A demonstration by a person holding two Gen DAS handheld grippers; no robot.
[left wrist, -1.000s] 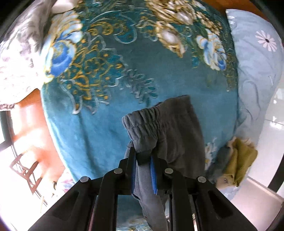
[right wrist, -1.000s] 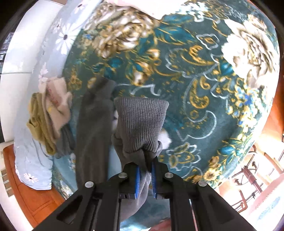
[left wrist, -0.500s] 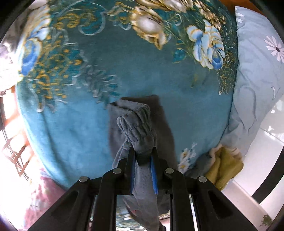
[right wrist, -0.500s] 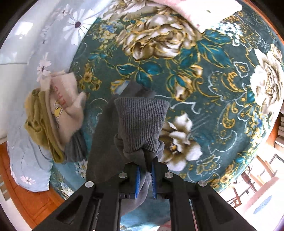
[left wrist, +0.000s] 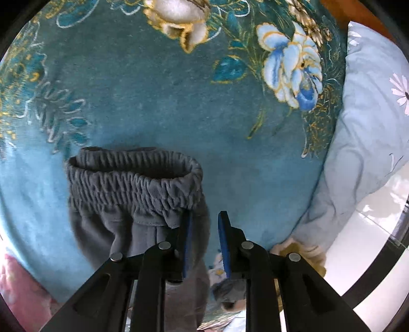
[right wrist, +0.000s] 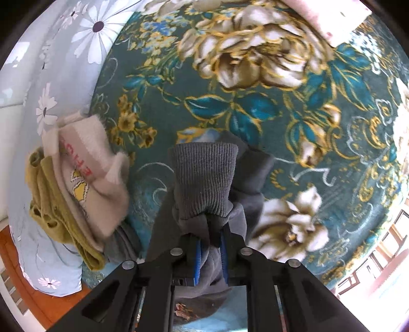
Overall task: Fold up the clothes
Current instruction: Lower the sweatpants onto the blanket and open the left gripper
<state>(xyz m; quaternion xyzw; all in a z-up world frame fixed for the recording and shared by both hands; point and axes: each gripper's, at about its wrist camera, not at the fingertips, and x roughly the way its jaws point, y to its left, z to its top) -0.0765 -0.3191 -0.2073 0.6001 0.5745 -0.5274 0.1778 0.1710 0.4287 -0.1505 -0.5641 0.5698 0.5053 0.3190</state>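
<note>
Grey sweatpants lie on a teal floral blanket. In the left wrist view their elastic waistband rests on the blanket, just left of and beyond my left gripper, which is open and empty. In the right wrist view my right gripper is shut on the bunched grey fabric just below the ribbed leg cuff, which stands up in front of the fingers. The rest of the pants hangs below and is hidden by the grippers.
A pile of folded clothes, beige over olive-yellow, sits at the blanket's edge on a light blue daisy-print pillow, which also shows in the left wrist view. A pink-white cloth lies at the far right.
My left gripper has opened and let go of the waistband, which now lies spread on the blanket. Both grippers moved lower toward the blanket; the right stays shut on the cuff end.
</note>
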